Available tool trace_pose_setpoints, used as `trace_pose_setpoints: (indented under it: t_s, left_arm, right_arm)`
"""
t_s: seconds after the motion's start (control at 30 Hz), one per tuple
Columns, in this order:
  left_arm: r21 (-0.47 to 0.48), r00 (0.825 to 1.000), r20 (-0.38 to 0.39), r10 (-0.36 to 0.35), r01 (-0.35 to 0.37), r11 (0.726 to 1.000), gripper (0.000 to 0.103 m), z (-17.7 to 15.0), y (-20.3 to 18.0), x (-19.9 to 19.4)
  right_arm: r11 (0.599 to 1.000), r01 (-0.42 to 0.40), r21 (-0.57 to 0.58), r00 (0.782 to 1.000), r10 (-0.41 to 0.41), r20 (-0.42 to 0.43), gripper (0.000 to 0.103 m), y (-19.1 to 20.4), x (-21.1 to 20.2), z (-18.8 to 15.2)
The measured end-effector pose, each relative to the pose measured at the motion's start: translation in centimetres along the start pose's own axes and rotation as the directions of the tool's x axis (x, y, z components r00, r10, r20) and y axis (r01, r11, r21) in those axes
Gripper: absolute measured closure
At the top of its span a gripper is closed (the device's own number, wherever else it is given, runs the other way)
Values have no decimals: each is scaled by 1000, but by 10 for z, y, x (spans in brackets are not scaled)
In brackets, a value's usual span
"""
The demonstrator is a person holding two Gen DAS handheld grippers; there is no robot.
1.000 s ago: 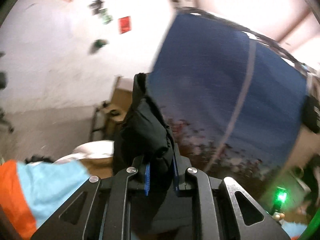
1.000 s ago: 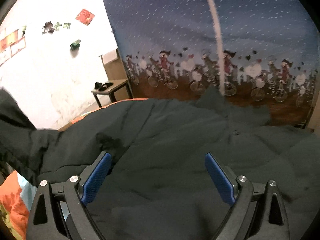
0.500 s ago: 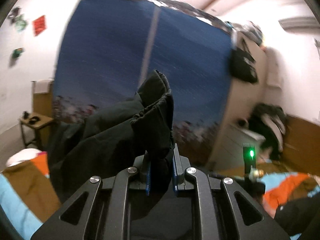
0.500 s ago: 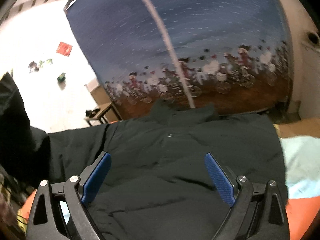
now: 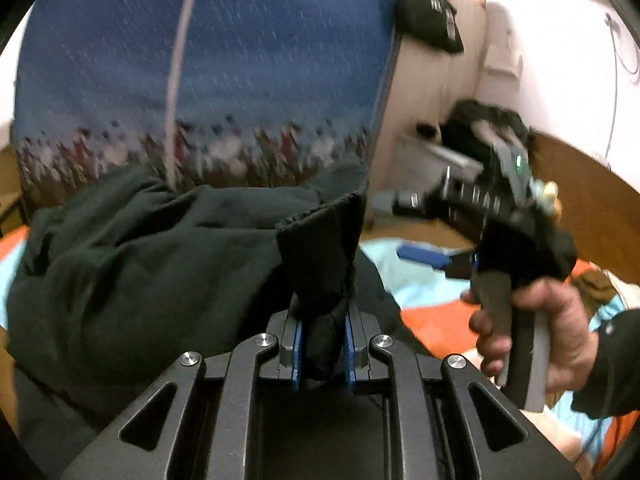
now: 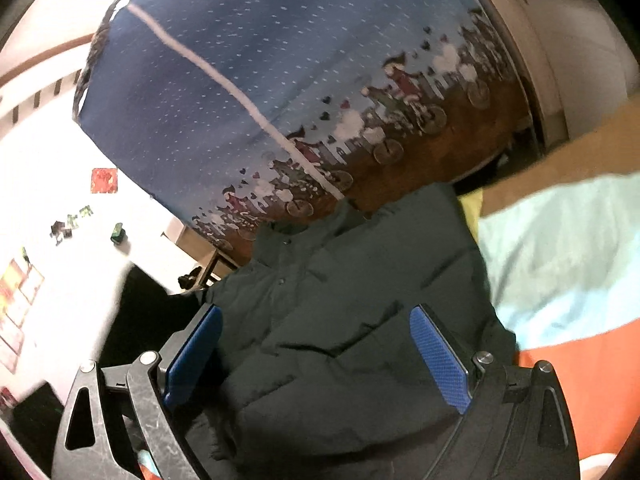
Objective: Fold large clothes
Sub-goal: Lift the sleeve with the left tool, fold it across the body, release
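Pinching a cuff or hem edge of the dark jacket between its blue pads, the left claw holds that fabric up over the bed, where the rest of the jacket lies spread, collar toward the blue curtain. The right claw, gripped by the right hand, hovers spread and empty above the jacket's front. The step in hand looks like an early fold of a sleeve or side across the body; next, the raised edge likely needs laying flat and releasing.
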State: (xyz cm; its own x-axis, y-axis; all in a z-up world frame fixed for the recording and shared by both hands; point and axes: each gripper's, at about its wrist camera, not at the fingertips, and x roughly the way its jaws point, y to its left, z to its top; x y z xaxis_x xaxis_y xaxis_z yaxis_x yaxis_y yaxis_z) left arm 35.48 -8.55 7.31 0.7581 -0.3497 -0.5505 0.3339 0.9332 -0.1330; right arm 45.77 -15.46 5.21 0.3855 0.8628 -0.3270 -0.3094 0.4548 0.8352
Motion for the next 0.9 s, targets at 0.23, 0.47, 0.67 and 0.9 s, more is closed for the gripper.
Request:
trace_pose_setpoints:
  t_s: [0.23,0.47,0.67,0.9]
  left_arm:
    - [-65,995,-100,-25,18,998,90,-32,21,41]
    - [-119,975,-205,-89,66,991,85,-45,32,58]
    - [-168,959,-217,-185,150,974,41,-44,38,50]
    - [-124,967,-229,-107,80,989,40,-44,44,28]
  right_arm:
    - [999,-3,46,993,9,-117,8,-25,20,-14]
    - [994,-13,110,991,27,-130,8,-42,22,-20]
    - [997,-15,74,985,28,-170,8,-37,29,-27]
    - [998,60,2,959,-57,-279,32,-27,57,-47]
